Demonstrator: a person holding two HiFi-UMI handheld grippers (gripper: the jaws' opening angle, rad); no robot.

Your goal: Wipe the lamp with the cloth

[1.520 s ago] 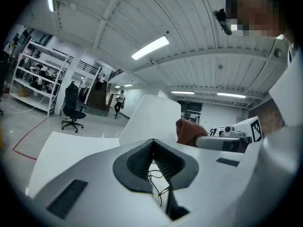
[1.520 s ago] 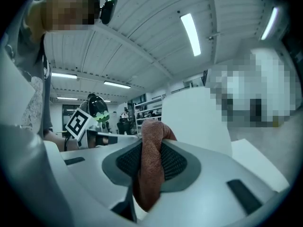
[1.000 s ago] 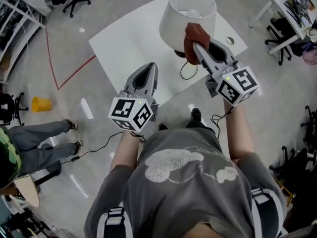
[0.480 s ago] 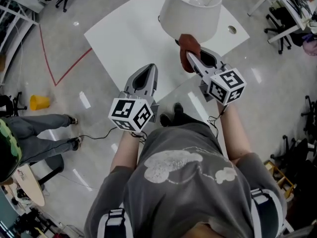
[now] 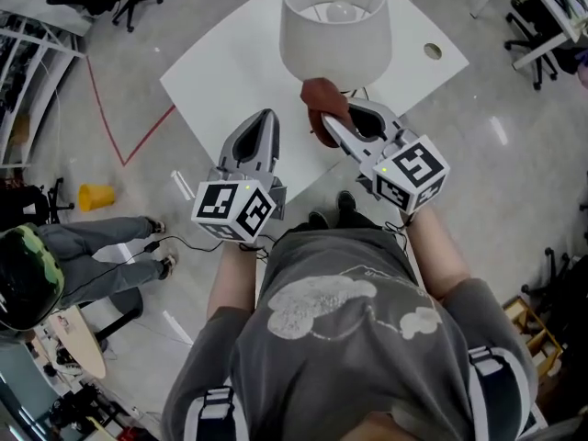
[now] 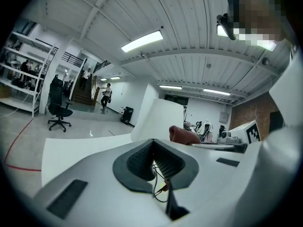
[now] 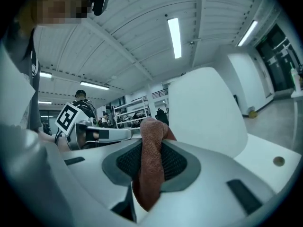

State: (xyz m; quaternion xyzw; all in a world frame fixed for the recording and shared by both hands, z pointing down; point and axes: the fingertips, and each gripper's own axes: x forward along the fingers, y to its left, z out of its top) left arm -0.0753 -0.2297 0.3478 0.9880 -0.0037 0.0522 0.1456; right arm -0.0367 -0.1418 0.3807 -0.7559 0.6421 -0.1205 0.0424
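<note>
At the far left another person's legs [image 5: 92, 251] stretch over the glossy grey floor [image 5: 119, 53], near a yellow cup-like thing [image 5: 96, 196] and a red line [image 5: 108, 129]. The left gripper [image 5: 265, 118] hovers over the near edge of the white table [image 5: 220, 72], its jaws pressed together on nothing (only a thin wire shows past them in its own view). To its right stands the lamp [image 5: 335, 30], with a white shade and the bulb [image 5: 340, 10] showing from above. The right gripper [image 5: 323, 125] pinches the rust-brown cloth [image 5: 319, 99], which bunches out just under the shade's lower rim; whether it touches there I cannot tell.

So the cloth is in hand and brought to the lamp, and the wiping looks either under way or about to start. How much of the shade is done does not show; its far side and whatever lies beneath it probably remain.

The tabletop is smooth and bare apart from a round hole [image 5: 433, 50]. The room is a large workshop, with office chairs [image 5: 542, 21] at the right.
</note>
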